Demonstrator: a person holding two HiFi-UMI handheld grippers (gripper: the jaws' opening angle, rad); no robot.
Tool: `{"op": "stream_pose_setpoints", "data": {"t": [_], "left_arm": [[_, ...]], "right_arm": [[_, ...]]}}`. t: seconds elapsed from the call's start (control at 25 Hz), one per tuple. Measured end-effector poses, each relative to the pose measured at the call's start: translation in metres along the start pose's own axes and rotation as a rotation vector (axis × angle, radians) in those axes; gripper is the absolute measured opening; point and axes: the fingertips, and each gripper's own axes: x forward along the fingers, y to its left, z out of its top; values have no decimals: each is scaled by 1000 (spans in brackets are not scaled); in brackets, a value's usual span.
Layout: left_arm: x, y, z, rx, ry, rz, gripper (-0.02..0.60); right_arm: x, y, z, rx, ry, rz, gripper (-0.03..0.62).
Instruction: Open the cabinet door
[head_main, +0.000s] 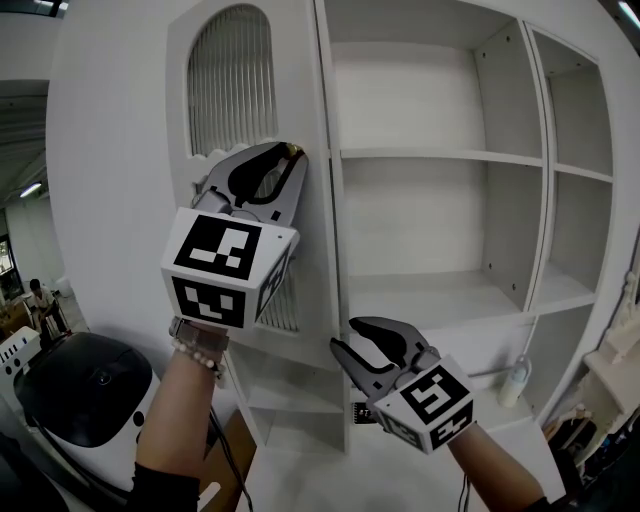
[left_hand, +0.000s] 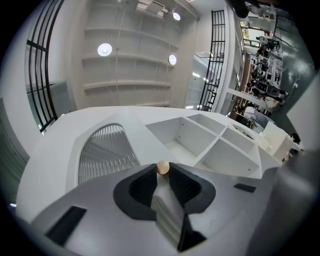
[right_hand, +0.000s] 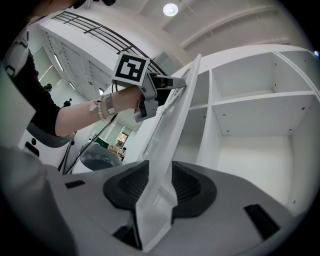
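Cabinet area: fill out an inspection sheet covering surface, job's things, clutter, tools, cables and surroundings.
Surface: white shelves, mostly bare.
Job's things: door partly open; knob at its edge.
Clutter: one bottle on a low shelf.
Tools: left tool shut on knob; right tool open, with the door's edge, lower down, between its jaws.
Cables: black cable beside the left forearm.
Surroundings: black-topped machine at lower left; a person far off.

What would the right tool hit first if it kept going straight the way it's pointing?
The cabinet door: its edge already sits between the right tool's jaws, so it would probably bottom out there.
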Motion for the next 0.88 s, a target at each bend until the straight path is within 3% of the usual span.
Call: {"op": "stream_pose_setpoints", "data": {"t": [0.4, 0.72, 0.88], "left_arm": [[-12, 3, 6, -3, -10, 0, 75], [-12, 3, 3, -73, -44, 26, 74], [-13, 2, 3, -91, -46, 47, 75]], "right_arm": [[18, 17, -7, 21, 6, 62, 138], [20, 17, 0, -46, -37, 69, 137], [18, 15, -1, -23, -32, 64, 135]]}}
